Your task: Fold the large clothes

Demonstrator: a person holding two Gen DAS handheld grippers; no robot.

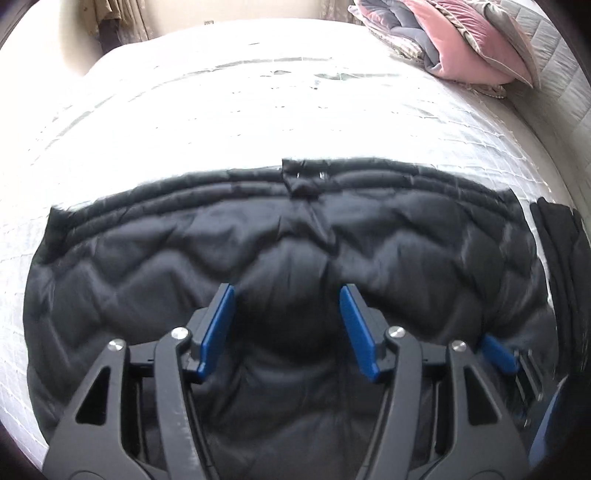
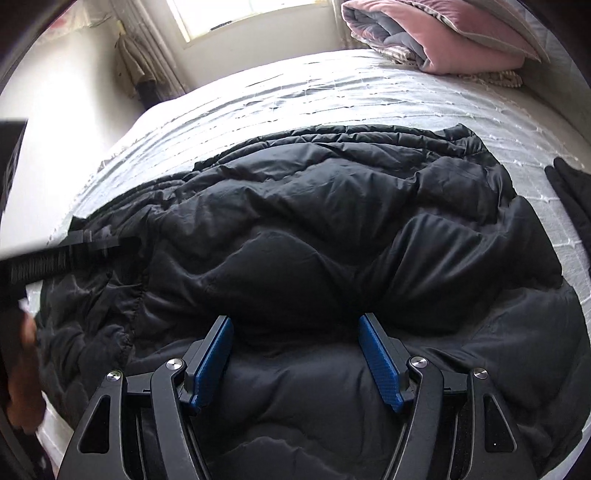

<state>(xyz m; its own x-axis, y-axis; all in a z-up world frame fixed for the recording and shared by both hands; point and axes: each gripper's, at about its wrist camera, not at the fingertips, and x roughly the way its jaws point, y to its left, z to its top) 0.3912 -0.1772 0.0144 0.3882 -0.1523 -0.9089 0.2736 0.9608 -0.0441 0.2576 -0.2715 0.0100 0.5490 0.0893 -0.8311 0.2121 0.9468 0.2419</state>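
A large black quilted puffer jacket point(image 1: 258, 240) lies spread across the near part of a white bed; it fills the middle of the right wrist view point(image 2: 314, 221) too. My left gripper point(image 1: 287, 291) is open, its blue pads apart, just above the jacket's middle and holding nothing. My right gripper point(image 2: 295, 325) is open too, over the jacket's near part, empty. A blue pad of the right gripper point(image 1: 496, 354) shows at the lower right of the left wrist view. The left tool's black body point(image 2: 55, 254) shows at the left edge of the right wrist view.
The white quilted bedspread point(image 1: 258, 110) stretches beyond the jacket. A pile of pink and grey folded bedding point(image 1: 461, 40) sits at the far right corner, also in the right wrist view point(image 2: 443, 33). Another dark garment point(image 1: 561, 243) lies at the right edge. A window point(image 2: 240, 14) and curtains are behind.
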